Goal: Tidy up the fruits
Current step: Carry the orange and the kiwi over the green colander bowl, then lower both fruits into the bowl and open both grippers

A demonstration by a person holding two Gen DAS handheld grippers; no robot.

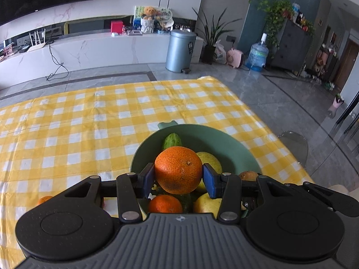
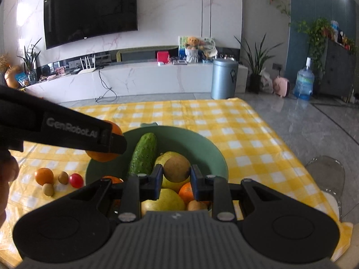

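My left gripper (image 1: 178,176) is shut on a large orange (image 1: 178,170), held above the green bowl (image 1: 215,137). In the right wrist view that left gripper (image 2: 112,142) reaches in from the left with the orange (image 2: 102,155) over the bowl's left rim. My right gripper (image 2: 176,178) is shut on a small brown round fruit (image 2: 176,168) over the green bowl (image 2: 202,144). The bowl holds a cucumber (image 2: 143,153), yellow-green pears (image 2: 161,198) and small oranges (image 2: 187,191).
On the yellow checked cloth (image 2: 235,134) left of the bowl lie a small orange (image 2: 44,176), two small brown fruits (image 2: 63,177) and a cherry tomato (image 2: 76,180). A clear chair (image 2: 325,174) stands at the table's right edge. A hand (image 2: 6,174) shows at far left.
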